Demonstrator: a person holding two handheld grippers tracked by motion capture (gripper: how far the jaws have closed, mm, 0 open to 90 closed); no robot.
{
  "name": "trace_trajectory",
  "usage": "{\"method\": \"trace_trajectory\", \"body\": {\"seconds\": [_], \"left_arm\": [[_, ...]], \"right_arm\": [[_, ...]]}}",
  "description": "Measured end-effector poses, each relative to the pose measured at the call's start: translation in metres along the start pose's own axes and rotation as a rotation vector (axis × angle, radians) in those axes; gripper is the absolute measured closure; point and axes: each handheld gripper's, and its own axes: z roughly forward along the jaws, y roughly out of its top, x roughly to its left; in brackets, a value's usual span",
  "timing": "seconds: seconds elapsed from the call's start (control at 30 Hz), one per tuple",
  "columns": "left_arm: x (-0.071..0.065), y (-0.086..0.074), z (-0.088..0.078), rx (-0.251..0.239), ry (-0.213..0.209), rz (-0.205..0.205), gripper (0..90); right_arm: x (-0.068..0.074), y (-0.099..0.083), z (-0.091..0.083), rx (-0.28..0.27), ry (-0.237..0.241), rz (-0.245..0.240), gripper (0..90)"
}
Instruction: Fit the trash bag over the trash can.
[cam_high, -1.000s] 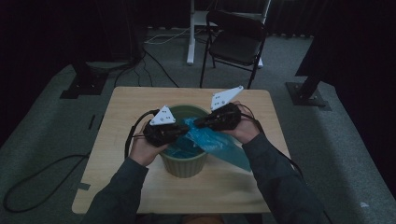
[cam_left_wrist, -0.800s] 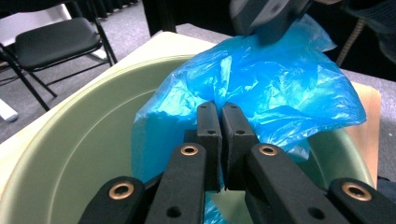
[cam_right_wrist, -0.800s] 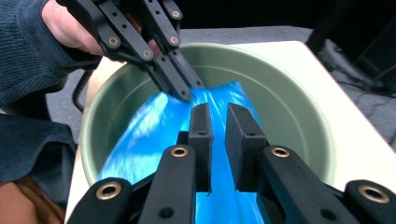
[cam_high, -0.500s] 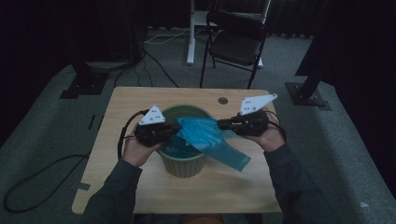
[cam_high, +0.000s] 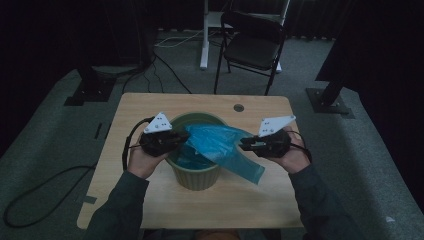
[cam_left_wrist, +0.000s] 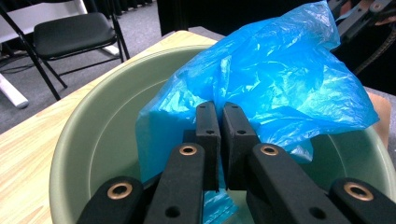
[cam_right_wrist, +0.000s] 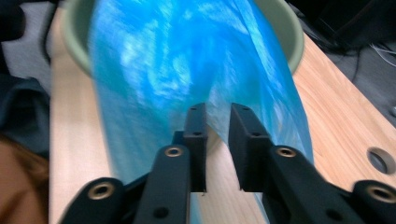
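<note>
While my left gripper (cam_high: 182, 138) fingers are pinching the crinkly, translucent blue bag (cam_high: 220, 145) w/ its bulk over the green bucket (cam_high: 195, 177), right gripper (cam_high: 244, 146) fingers have just been opening, bag edge loose btwn them.

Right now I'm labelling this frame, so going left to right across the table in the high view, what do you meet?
Left gripper → green bin → blue plastic bag spilling over its right rim → right gripper.
</note>
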Motion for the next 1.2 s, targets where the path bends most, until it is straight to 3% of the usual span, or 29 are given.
{"method": "trace_trajectory", "body": {"seconds": [0.13,0.2,0.27,0.33,0.47,0.5,1.2], "left_arm": [[0.001,-0.001,-0.001,-0.001,0.0,-0.002,86.1],[0.001,-0.001,-0.001,0.0,-0.001,-0.002,86.0],[0.001,-0.001,0.0,-0.001,-0.003,-0.003,86.1],[0.001,-0.001,0.0,-0.004,-0.004,-0.005,86.1],[0.002,-0.002,-0.001,-0.001,-0.001,-0.005,86.2],[0.003,-0.002,-0.001,-0.002,0.001,-0.007,86.2],[0.026,-0.02,-0.018,-0.025,0.032,-0.11,86.3]], "right_arm": [[0.001,0.0,0.01,0.015,-0.01,-0.025,64.4],[0.001,0.0,0.01,0.015,-0.01,-0.025,64.4],[0.001,0.003,0.015,0.029,-0.04,-0.049,62.2],[-0.001,0.005,0.019,0.037,-0.044,-0.051,64.4],[-0.008,0.007,0.026,0.051,-0.026,-0.027,87.7],[-0.009,0.007,0.026,0.051,-0.026,-0.021,90.0],[-0.019,-0.004,0.004,0.056,-0.041,0.018,90.0]]}}
